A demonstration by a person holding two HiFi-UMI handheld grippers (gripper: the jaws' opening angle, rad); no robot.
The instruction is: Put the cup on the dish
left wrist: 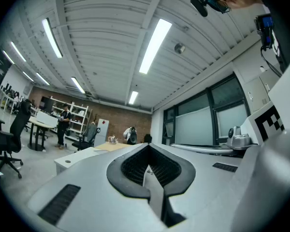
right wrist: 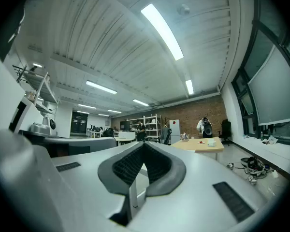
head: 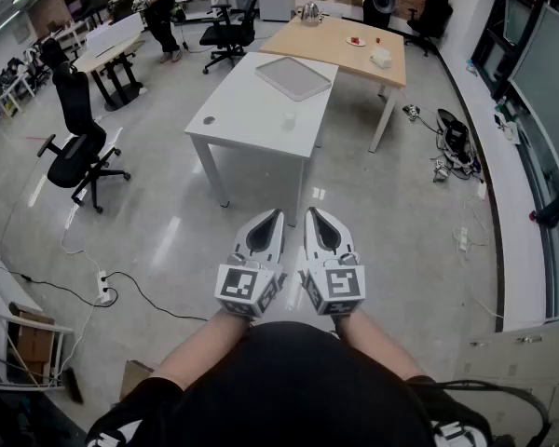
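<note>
cup [head: 288, 119] sits well ahead on white table [head: 247, 110], near dish [head: 293, 77] — left gripper [head: 275, 215] and right gripper [head: 313, 214] both closed, empty, roughly equidistant.

Black office chair [head: 77, 142] at left; wooden tabletop [head: 324, 52] top centre; power strip [head: 102, 287] on floor [head: 401, 240], lower left.

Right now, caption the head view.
Left gripper and right gripper, shut, side by side before a table holding tray and cup.
</note>
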